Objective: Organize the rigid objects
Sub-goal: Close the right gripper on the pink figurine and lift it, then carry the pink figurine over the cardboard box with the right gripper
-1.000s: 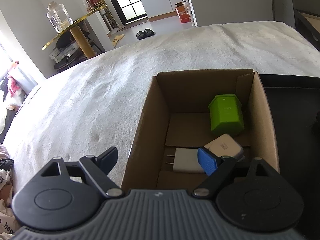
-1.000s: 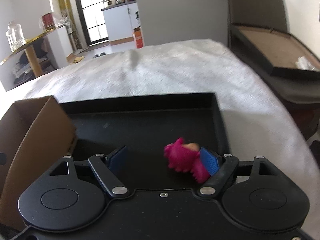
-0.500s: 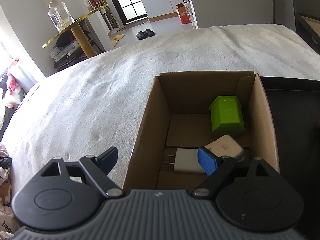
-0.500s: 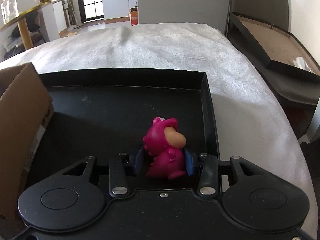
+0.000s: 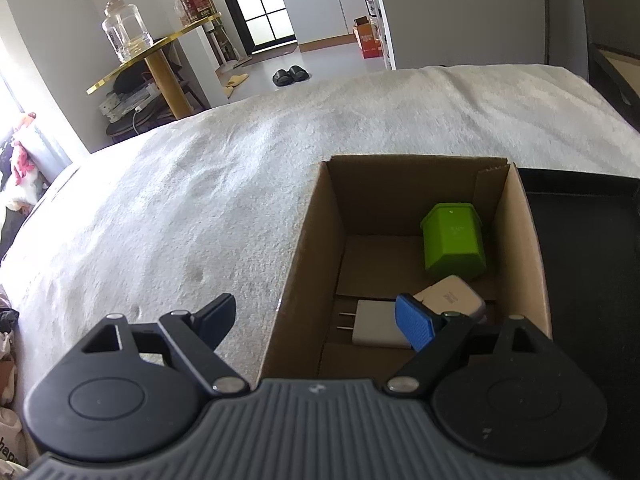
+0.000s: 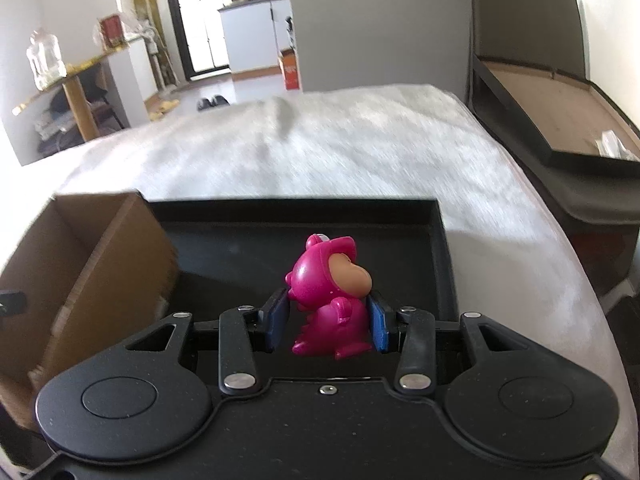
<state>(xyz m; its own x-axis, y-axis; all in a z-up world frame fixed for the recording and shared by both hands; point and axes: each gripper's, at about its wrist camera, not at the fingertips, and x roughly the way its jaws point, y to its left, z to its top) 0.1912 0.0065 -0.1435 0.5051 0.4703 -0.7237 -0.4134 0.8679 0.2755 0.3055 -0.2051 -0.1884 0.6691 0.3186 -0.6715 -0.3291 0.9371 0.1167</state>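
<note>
My right gripper (image 6: 328, 322) is shut on a pink toy figure (image 6: 330, 296) and holds it upright above the black tray (image 6: 240, 216). The cardboard box (image 6: 104, 256) stands to the left of the tray. In the left wrist view the box (image 5: 308, 240) holds a green block (image 5: 454, 240), a white charger (image 5: 376, 328) and a beige adapter (image 5: 452, 300). My left gripper (image 5: 316, 320) is open and empty, straddling the box's left wall near its front corner.
The box and tray sit on a white fuzzy cover (image 5: 200, 200). The tray's dark edge (image 5: 580, 216) shows right of the box. A gold side table with a glass jar (image 5: 124, 36) stands far left. A dark sofa (image 6: 540, 100) is at the right.
My right gripper closed on the pink toy, which was lying by the right finger, and has lifted it upright while swinging slightly left. The left gripper has barely moved.
</note>
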